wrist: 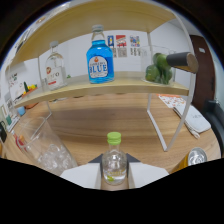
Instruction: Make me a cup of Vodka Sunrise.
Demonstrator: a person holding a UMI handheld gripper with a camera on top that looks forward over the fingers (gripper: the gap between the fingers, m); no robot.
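The tongs [114,176] grip a small clear plastic bottle with a lime-green cap [114,159], both white fingers pressed to its sides, above the wooden worktop [100,125]; a clear tumbler of ice [47,150] stands just left of them; beyond, on the pale wooden shelf [100,86], a blue-liquid bottle labelled BLUE [100,57] stands mid-shelf, a clear spirit bottle [54,67] toward its left end, green limes [159,70] toward its right end.
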